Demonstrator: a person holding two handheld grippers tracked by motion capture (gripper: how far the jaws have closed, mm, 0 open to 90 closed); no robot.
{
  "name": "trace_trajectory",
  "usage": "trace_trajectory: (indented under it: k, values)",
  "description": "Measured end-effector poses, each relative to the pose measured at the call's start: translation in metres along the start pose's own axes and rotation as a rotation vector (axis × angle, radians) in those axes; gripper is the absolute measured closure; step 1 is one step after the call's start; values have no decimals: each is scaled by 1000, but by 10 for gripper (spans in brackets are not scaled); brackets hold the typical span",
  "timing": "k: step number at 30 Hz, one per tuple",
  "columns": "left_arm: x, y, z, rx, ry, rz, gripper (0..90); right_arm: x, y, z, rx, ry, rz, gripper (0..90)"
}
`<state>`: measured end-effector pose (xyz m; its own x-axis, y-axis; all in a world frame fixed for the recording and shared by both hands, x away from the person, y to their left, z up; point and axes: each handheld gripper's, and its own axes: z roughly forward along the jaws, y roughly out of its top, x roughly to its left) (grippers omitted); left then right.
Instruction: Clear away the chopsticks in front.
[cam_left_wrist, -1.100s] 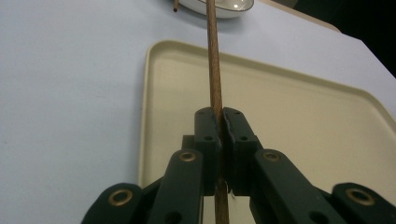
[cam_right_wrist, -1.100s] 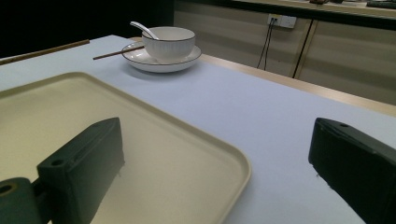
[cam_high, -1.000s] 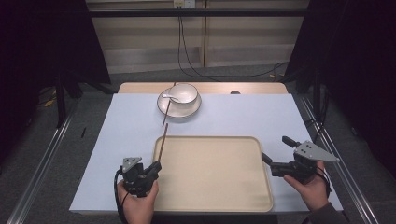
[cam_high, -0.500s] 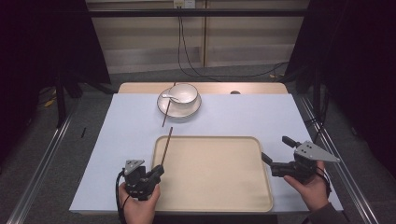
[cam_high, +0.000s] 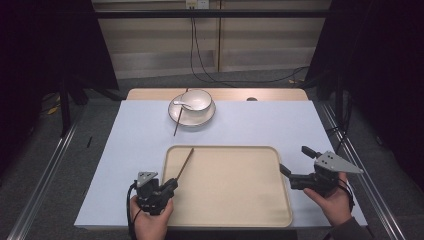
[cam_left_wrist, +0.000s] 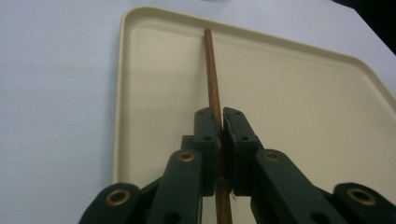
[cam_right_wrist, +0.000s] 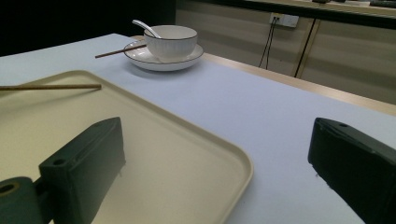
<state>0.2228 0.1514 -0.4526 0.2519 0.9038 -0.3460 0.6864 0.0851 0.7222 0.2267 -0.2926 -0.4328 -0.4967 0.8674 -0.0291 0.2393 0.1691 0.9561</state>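
Observation:
My left gripper (cam_high: 172, 184) (cam_left_wrist: 220, 122) is shut on a brown chopstick (cam_high: 184, 164) (cam_left_wrist: 212, 74) at its near end, over the left part of the beige tray (cam_high: 240, 210) (cam_left_wrist: 299, 93). The chopstick (cam_right_wrist: 51, 87) reaches toward the tray's far left corner. A second chopstick (cam_high: 176, 122) (cam_right_wrist: 119, 51) leans on the white plate (cam_high: 180, 119) (cam_right_wrist: 140, 60) at the table's far side. On that plate stands a white bowl (cam_high: 196, 100) (cam_right_wrist: 171, 41) with a spoon (cam_high: 181, 104) (cam_right_wrist: 145, 27) in it. My right gripper (cam_high: 295, 162) (cam_right_wrist: 217, 158) stands open at the tray's right edge with nothing between its jaws.
A pale blue cloth (cam_high: 260, 125) covers the table. A wooden strip (cam_high: 280, 94) runs along the far edge. Cables (cam_high: 200, 55) lie on the floor beyond the table. Metal rails (cam_high: 45, 175) flank both sides.
My left gripper has pulled the chopstick toward the near side and to the right, from beside the tray's far left corner onto the tray. The right gripper has stayed put.

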Motion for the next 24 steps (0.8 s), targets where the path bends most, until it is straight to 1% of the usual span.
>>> trace_trajectory:
  k: [2,7,11,14,16,17,19,22,23,24]
  values:
    - [0,-1,1,3,-5,1,848,0,0,0,-2,-3,0,34]
    - [-1,0,2,5,-1,10,846,0,0,0,1,-4,-2,34]
    - [-1,-1,4,8,0,1,841,0,0,0,2,-2,0,34]
    - [-1,-1,5,8,6,12,831,0,0,0,5,-6,-1,34]
    - [-1,-1,6,6,-3,6,826,0,0,0,4,-3,2,34]
    - [-1,-1,6,4,1,5,820,0,0,0,2,-2,0,34]
    - [-1,0,6,-14,-2,19,783,0,0,0,1,-1,1,34]
    - [1,5,9,-54,-7,26,709,0,0,0,4,0,5,34]
    - [1,7,10,-68,-8,34,667,0,0,0,2,1,3,34]
    - [2,10,11,-70,-4,45,657,0,0,0,1,-1,2,34]
